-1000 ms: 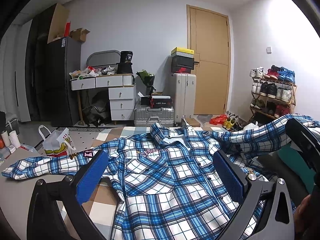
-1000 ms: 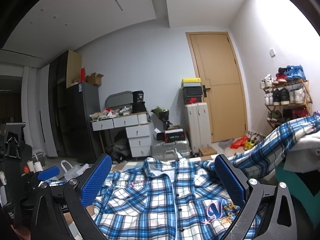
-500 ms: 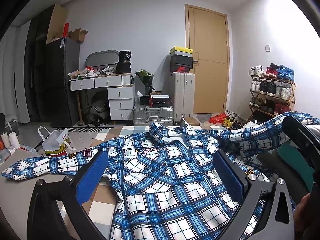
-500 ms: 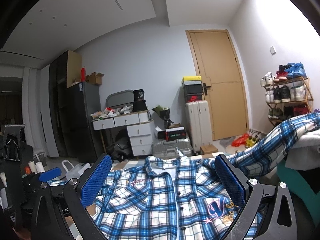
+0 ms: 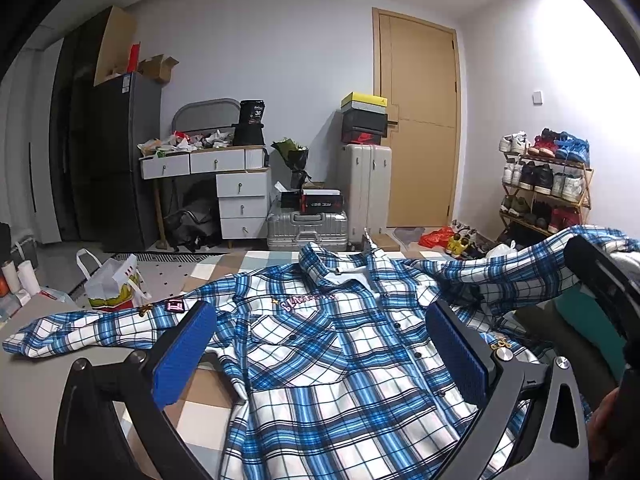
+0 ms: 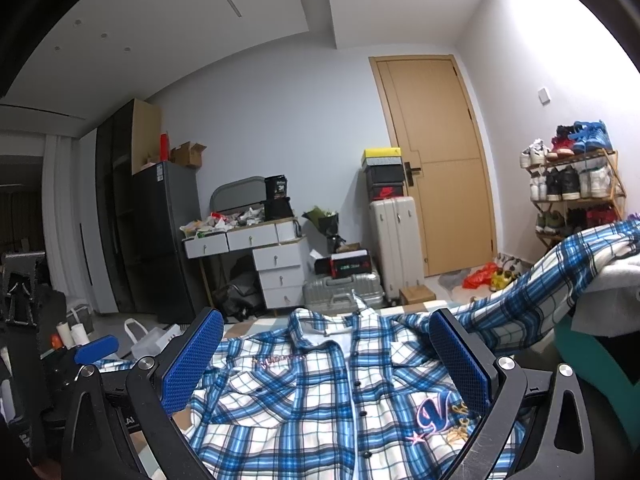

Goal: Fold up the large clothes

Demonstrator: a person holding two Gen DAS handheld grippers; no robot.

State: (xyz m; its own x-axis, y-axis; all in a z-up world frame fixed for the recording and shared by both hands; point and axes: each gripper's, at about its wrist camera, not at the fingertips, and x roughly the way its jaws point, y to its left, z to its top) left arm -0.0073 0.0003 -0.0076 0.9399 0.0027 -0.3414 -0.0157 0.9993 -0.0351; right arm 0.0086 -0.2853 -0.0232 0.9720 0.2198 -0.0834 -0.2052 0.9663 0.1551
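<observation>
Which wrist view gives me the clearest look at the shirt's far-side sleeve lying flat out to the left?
The left wrist view: the plaid shirt's left-lying sleeve shows whole, stretched flat to its cuff. In the right wrist view the left gripper and the right gripper's own finger hide nearly all of it.

The plaid shirt's (image 5: 340, 360) hem runs off the bottom edge in both views. Its far sleeve (image 6: 560, 280) leaves the right edge. The chest embroidery (image 6: 280, 360) is too small to read.
</observation>
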